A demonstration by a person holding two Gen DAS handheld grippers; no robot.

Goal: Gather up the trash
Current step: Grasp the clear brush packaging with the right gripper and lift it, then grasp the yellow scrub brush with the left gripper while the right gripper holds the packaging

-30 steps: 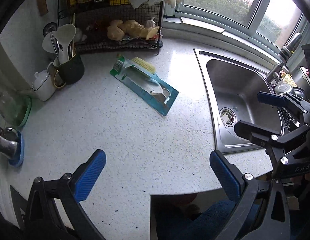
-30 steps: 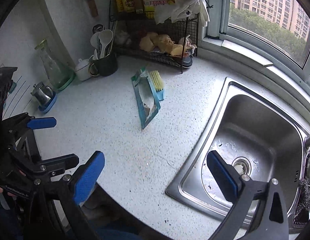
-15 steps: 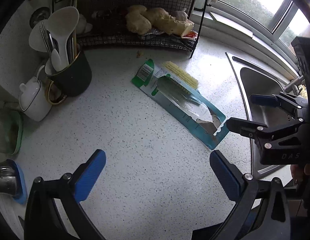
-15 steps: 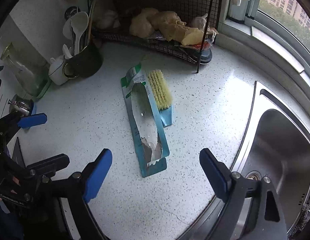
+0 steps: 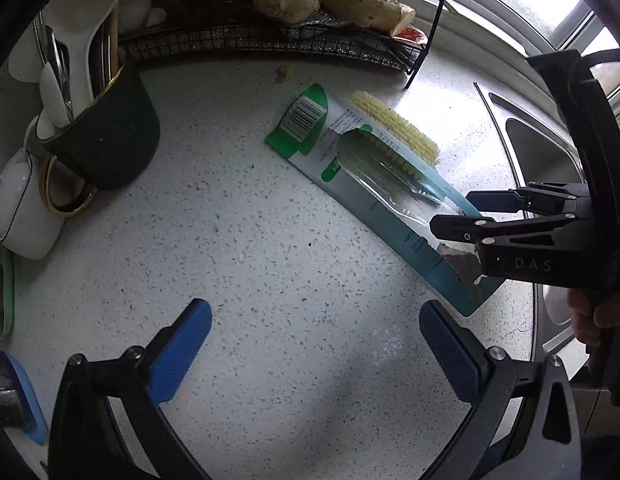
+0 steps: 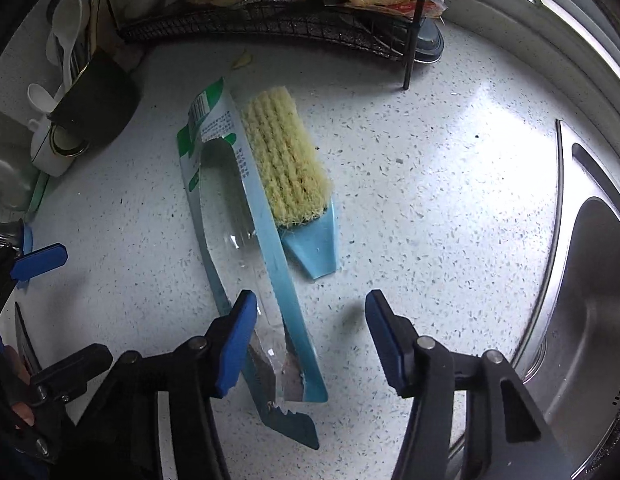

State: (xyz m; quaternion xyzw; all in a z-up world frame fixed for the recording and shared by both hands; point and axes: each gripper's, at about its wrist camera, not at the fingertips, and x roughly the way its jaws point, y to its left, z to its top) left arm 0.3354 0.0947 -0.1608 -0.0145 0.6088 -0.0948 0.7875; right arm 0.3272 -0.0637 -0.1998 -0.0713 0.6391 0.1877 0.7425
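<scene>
A torn teal and green blister package (image 5: pixel 374 184) lies flat on the speckled counter, with a clear plastic bubble in its middle. It also shows in the right wrist view (image 6: pixel 245 248). A blue scrub brush with yellow bristles (image 6: pixel 287 168) lies beside it, partly under its edge. My right gripper (image 6: pixel 310 336) is open, low over the package's torn near end, its fingers either side of that end. My left gripper (image 5: pixel 314 344) is open and empty over bare counter, to the left of the package. The right gripper also shows in the left wrist view (image 5: pixel 462 216).
A black wire rack (image 5: pixel 269 40) holding ginger stands at the back. A dark utensil cup (image 5: pixel 105 132) and a white pot (image 5: pixel 21 208) sit at the left. The steel sink (image 6: pixel 590 280) lies to the right. A small scrap (image 5: pixel 283 74) lies near the rack.
Both grippers have moved forward and down toward the package. The right gripper's fingers have narrowed and now straddle the package's torn end.
</scene>
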